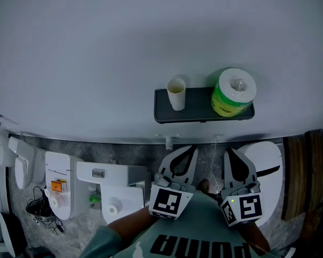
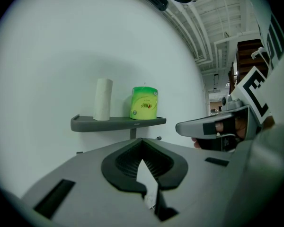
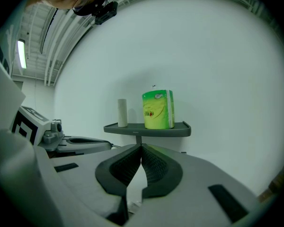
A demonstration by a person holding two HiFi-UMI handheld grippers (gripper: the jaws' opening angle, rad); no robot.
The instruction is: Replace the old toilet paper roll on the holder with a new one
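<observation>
Left gripper [image 1: 189, 151] and right gripper [image 1: 228, 155] side by side at lower centre of the head view, both pointing up-frame, jaws closed tip to tip, empty, left forearm [image 1: 130, 223] entering from lower left

Two hand-held units, same build. The left grey plastic gripper [image 1: 181, 155] and right grey plastic gripper [image 1: 238, 156] have smooth curved shells with dark rectangular slots. Black ribbed pads [image 2: 124, 165] line the jaws.

The left white marker cube [image 1: 167, 202] carries black square patterns. The right white marker cube [image 1: 247, 207] is alike, with a small green light [image 1: 231, 201] at its edge.

The wearer has a grey-green sweatshirt [image 1: 202, 222] with black block lettering [image 1: 204, 246] on the chest and a matching sleeve [image 1: 99, 246].
</observation>
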